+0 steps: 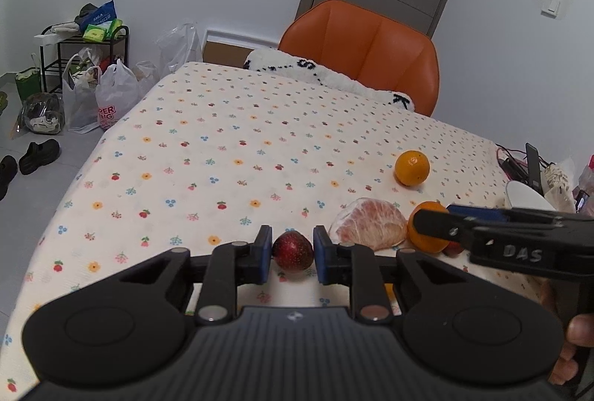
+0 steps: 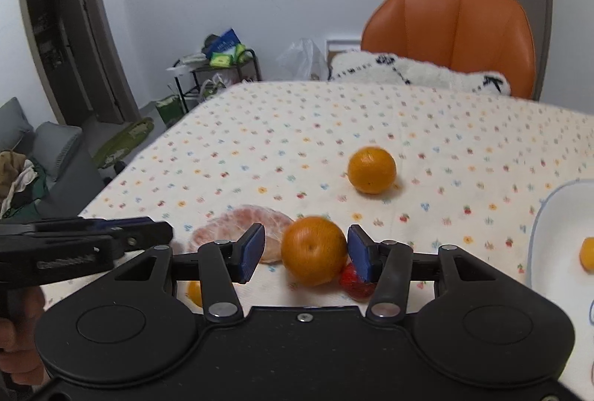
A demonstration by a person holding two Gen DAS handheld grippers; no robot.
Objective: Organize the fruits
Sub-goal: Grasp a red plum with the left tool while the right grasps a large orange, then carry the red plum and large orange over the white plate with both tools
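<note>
1. Left wrist view: a white-walled room with a grey door, an orange chair (image 1: 365,52) pushed up to the far edge of the worktop (image 1: 222,148), which wears a cream cloth printed with small flowers; bags and a black rack stand on the floor to the left of the chair.
2. The left gripper (image 1: 292,250) is held low and level over the near edge of the worktop, its blue pads apart with a dark red fruit (image 1: 293,250) between them; whether the pads touch the fruit is hard to tell.
3. Just right of that fruit lies a peeled pomelo piece (image 1: 367,223), and touching its right side a near orange (image 1: 427,232), partly covered by the right gripper (image 1: 438,226), which reaches in sideways from the right. A far orange (image 1: 412,168) sits alone, beyond the pomelo piece towards the chair.
4. A thumb and fingers show at the lower right edge, cut off by the frame.
5. Right wrist view: the same worktop, with a dark doorway and a grey sofa to the far left of the chair.
6. The right gripper (image 2: 306,254) stands wide apart around the near orange (image 2: 313,250), which is blurred; the right pad seems to touch it, the left pad is clear of it.
7. Only this view shows a strawberry (image 2: 352,280), half hidden under the right pad, and a white dish (image 2: 545,241) to the right of the near orange, cut off by the frame, holding a piece of orange fruit.
8. The left gripper (image 2: 163,234) enters from the left, in front of the pomelo piece (image 2: 237,221).
</note>
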